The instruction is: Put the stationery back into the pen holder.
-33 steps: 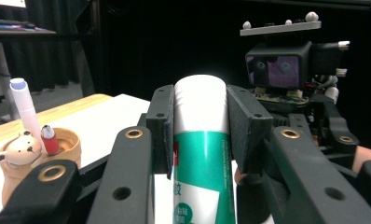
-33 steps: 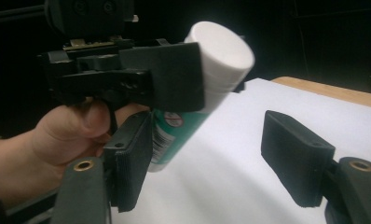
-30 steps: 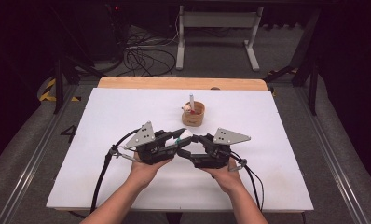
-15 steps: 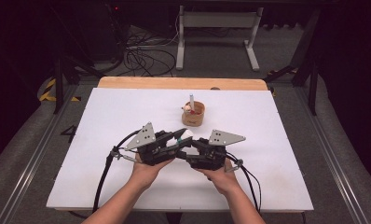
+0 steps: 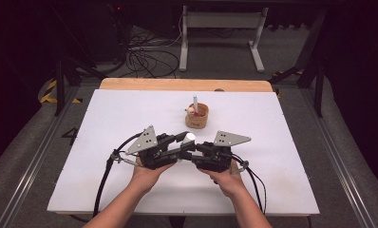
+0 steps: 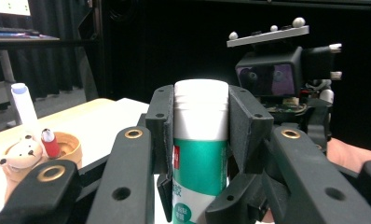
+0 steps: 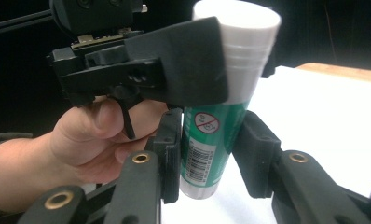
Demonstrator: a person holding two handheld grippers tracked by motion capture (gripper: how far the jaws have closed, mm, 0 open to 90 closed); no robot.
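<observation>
Above a white rectangular surface (image 5: 130,123), two hand-held grippers meet at centre over a green-and-white plastic glue stick (image 6: 201,154). The left gripper (image 6: 200,112) is clamped on the white cap end; the right gripper (image 7: 211,154) has just been closing and now presses on the green body. At twelve o'clock stands a small round wooden cup (image 5: 197,115). The step in hand looks like uncapping; next, likely a steady pull apart.
</observation>
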